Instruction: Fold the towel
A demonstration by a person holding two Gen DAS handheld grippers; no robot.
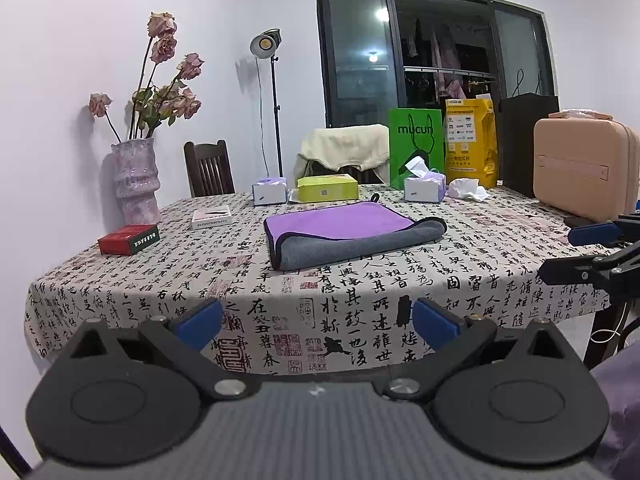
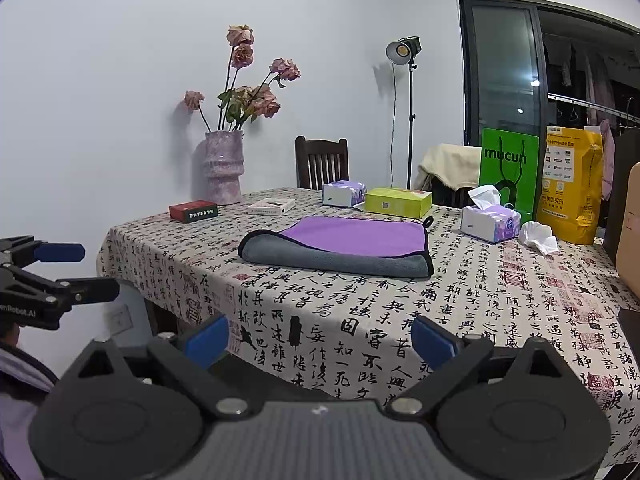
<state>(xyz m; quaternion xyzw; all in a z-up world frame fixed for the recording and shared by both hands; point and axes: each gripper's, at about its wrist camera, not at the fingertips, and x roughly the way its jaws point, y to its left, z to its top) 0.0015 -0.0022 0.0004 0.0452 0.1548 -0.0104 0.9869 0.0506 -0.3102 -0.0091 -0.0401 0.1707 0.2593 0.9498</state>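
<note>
Lying folded on the table, towel well ahead of both wide, empty jaws

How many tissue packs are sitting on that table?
2. One unopened tissue pack sits at the far edge, left of the yellow-green box. An opened tissue pack with a sheet sticking up sits right of the towel, beside a crumpled tissue. More may be hidden.

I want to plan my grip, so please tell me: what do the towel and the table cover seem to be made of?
Towel: soft plush fabric, probably microfibre; matte fuzzy grey face, purple face, dark bound edge. Table cover: thin woven cloth, it seems; matte, printed calligraphy, draping over the edge.
</note>
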